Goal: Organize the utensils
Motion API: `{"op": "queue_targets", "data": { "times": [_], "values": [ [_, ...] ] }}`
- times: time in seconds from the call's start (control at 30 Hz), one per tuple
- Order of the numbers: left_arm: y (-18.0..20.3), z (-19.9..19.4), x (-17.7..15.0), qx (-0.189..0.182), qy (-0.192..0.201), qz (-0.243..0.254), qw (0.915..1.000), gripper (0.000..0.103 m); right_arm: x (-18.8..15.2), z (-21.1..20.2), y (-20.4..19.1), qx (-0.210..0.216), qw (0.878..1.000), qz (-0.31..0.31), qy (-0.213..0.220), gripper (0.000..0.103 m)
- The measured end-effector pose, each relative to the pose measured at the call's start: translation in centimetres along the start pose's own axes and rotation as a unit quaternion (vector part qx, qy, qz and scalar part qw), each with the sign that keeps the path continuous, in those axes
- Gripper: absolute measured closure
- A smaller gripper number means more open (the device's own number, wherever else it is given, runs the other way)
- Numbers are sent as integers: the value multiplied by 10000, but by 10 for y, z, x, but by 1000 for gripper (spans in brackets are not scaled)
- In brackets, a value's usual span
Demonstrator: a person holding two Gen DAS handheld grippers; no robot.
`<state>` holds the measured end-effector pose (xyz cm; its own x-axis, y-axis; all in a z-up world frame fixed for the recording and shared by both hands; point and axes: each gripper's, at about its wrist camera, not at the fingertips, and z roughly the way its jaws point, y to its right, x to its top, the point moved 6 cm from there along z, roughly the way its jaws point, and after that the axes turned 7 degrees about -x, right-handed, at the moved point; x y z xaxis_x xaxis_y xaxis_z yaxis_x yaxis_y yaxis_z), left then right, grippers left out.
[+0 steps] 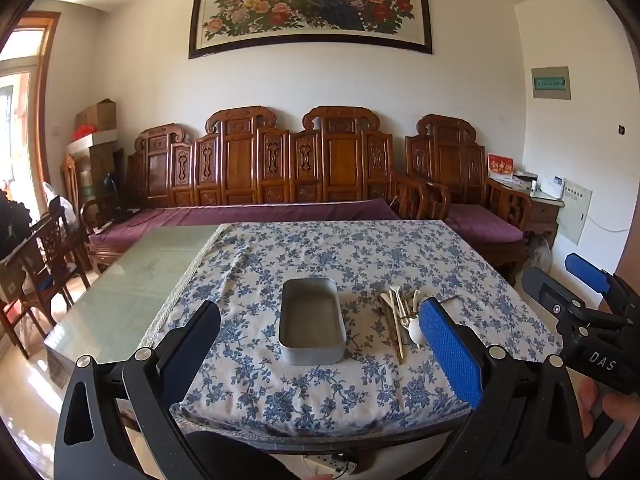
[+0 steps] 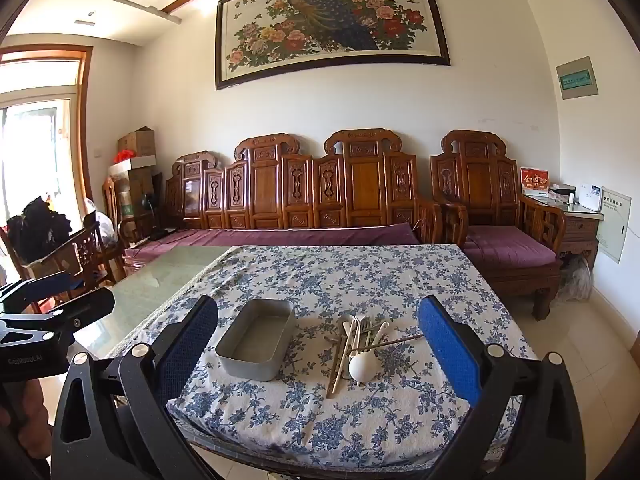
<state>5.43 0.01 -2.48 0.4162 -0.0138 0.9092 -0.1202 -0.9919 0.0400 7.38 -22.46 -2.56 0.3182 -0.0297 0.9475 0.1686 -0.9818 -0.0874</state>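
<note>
A large framed peacock painting [image 1: 310, 6] hangs on the white wall, directly above a carved wooden sofa [image 2: 304, 196] with purple cushions. Right of the sofa sits a matching armchair [image 2: 496, 216], then a small side table [image 2: 576, 220]. Left of it — stacked cardboard boxes [image 2: 136, 152] and a bright, sunlit window [image 2: 28, 148]. Pale tiles cover the floor [image 2: 592, 360].

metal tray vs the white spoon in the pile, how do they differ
The metal tray is grey, rectangular and stands alone, empty; the white spoon is small, round-bowled and tangled in the utensil pile. The tray lies left of the spoon. Both rest on the floral tablecloth, untouched.
</note>
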Motion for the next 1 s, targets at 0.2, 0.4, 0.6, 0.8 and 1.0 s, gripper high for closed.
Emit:
{"op": "queue_targets", "data": {
  "times": [0.2, 0.4, 0.6, 0.8, 1.0],
  "values": [
    [0, 0, 0, -5, -15, -15, 10000, 7, 1, 0, -8, 1, 10000, 10, 14, 3],
    [0, 0, 0, -6, -11, -13, 10000, 7, 0, -1, -17, 8, 10000, 1, 16, 3],
    [0, -1, 0, -9, -12, -13, 10000, 7, 1, -2, -25, 25, 10000, 21, 23, 3],
    [0, -1, 0, -13, -10, -18, 10000, 7, 1, -3, -34, 26, 10000, 18, 30, 3],
    [-1, 0, -1, -17, 0, -18, 10000, 7, 2, -4, -42, 32, 10000, 20, 33, 3]
  ]
}}
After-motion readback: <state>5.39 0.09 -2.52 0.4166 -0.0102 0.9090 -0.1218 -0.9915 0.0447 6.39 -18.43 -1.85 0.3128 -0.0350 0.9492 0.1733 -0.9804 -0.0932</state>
